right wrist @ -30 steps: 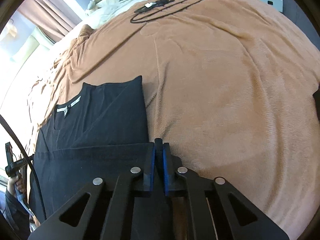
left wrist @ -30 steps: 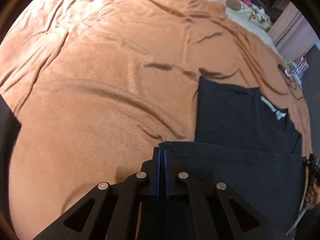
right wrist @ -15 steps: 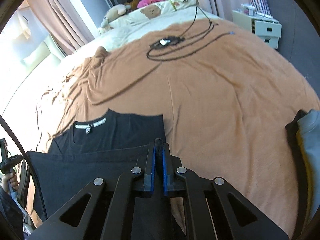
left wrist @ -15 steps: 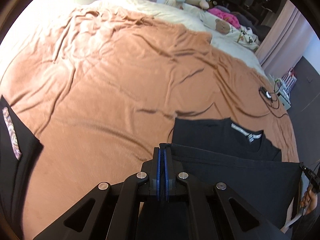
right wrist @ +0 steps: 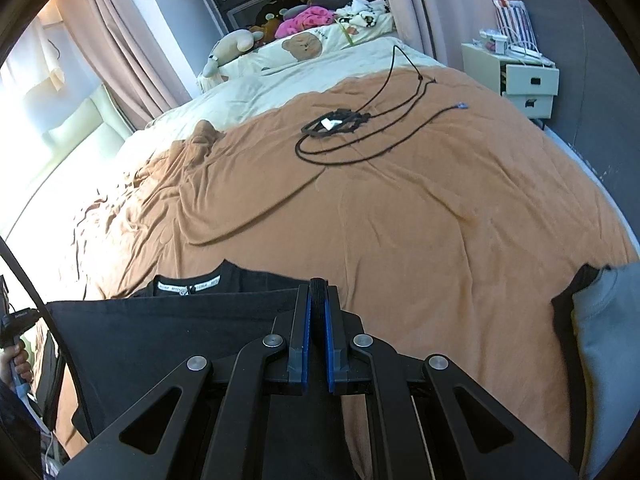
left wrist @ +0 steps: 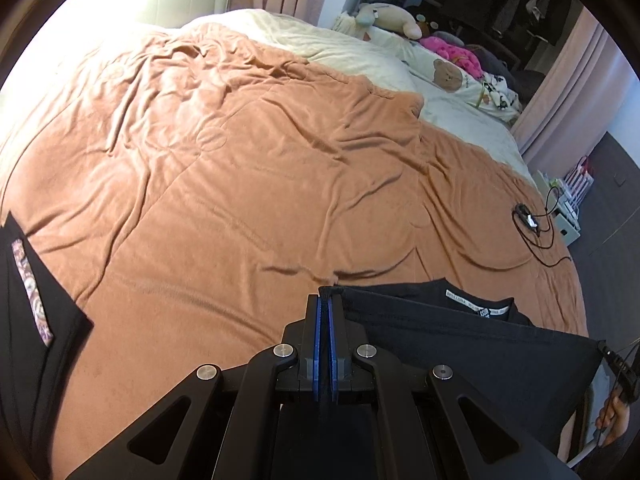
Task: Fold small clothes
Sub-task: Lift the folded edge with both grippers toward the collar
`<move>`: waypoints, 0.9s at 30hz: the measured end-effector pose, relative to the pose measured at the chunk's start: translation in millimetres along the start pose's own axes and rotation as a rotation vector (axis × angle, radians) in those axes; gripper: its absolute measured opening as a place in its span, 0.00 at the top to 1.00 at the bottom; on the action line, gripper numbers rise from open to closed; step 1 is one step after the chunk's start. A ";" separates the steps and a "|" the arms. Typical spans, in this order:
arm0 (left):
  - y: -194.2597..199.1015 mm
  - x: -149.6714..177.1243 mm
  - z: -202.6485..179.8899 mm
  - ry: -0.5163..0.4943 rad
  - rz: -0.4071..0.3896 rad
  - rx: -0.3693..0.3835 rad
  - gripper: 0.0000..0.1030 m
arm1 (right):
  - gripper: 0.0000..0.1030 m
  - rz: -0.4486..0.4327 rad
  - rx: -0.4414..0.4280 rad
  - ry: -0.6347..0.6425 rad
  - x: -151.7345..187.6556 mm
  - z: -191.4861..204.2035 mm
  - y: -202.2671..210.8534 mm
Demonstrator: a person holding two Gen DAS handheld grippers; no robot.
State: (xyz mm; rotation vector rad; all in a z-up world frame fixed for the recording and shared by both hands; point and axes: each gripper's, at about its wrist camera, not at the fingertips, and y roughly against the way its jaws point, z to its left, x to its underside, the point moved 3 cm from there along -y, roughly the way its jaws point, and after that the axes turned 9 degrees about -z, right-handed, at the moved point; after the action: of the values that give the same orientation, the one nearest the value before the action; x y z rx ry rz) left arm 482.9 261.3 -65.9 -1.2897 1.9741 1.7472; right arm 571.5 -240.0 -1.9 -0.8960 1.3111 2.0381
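Observation:
A black T-shirt point(left wrist: 472, 344) point(right wrist: 172, 328) with a white neck label hangs stretched between my two grippers above the brown blanket point(left wrist: 260, 184) point(right wrist: 420, 208). My left gripper point(left wrist: 325, 300) is shut on one corner of its lifted hem. The other corner is clamped in my right gripper point(right wrist: 318, 286), where bunched black cloth shows between the blue pads. The hem runs taut from one gripper to the other, and the collar part lies on the blanket behind it. In each view a hand holding the opposite gripper shows at the frame edge.
A coiled black cable point(right wrist: 340, 124) point(left wrist: 532, 220) lies on the blanket farther off. Another black garment point(left wrist: 28, 320) sits at the left, and a grey and black one point(right wrist: 600, 332) at the right. Pillows and plush toys point(right wrist: 300, 46) are at the bed's head, with a white nightstand point(right wrist: 524, 76) beside it.
Both grippers have risen with the hem and tilted up, so more of the bed and room shows. The shirt's lower part has lifted off the blanket. Both stay shut on it.

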 end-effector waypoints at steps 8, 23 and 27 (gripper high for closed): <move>-39.8 -7.5 7.7 0.007 0.030 -0.021 0.97 | 0.98 0.025 0.019 0.022 -6.5 0.1 -33.2; -115.4 5.3 17.9 -0.031 0.126 -0.041 0.97 | 0.98 0.123 0.068 0.008 -9.0 -8.7 -114.7; -112.7 -4.2 16.8 -0.030 0.106 -0.032 0.97 | 0.98 0.091 0.061 0.019 -19.0 -4.5 -113.5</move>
State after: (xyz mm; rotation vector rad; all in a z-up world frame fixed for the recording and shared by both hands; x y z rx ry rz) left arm 558.6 287.5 -146.9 -1.1813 2.0405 1.8425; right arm 668.8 -203.6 -51.7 -0.8445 1.4407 2.0512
